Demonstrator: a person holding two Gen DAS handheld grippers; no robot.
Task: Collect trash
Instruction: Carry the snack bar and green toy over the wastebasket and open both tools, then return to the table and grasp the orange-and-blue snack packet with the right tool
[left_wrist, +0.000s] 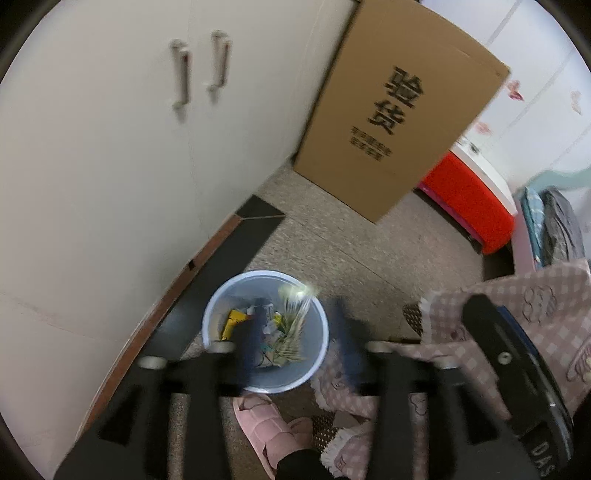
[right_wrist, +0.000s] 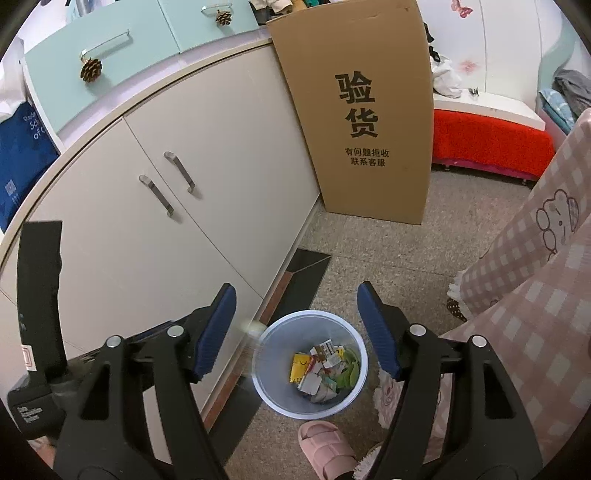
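A light blue trash bin (left_wrist: 210, 325) stands on the floor by the cabinet, with several wrappers and cartons inside; it also shows in the right wrist view (right_wrist: 266, 343). A blurred pale green piece of trash (left_wrist: 295, 306) is in the air over the bin's rim, below my left gripper (left_wrist: 299, 332), whose blue fingers (left_wrist: 251, 343) are apart and blurred. In the right wrist view a faint blurred piece (right_wrist: 253, 330) shows at the bin's left rim. My right gripper (right_wrist: 295, 328) is open and empty above the bin.
A white cabinet (right_wrist: 166, 229) stands at the left. A tall cardboard box (right_wrist: 365, 110) leans against it. A pink checked cloth (right_wrist: 535, 266) hangs at the right. A pink slipper (right_wrist: 325, 446) is just in front of the bin. A red bench (right_wrist: 487, 144) stands behind.
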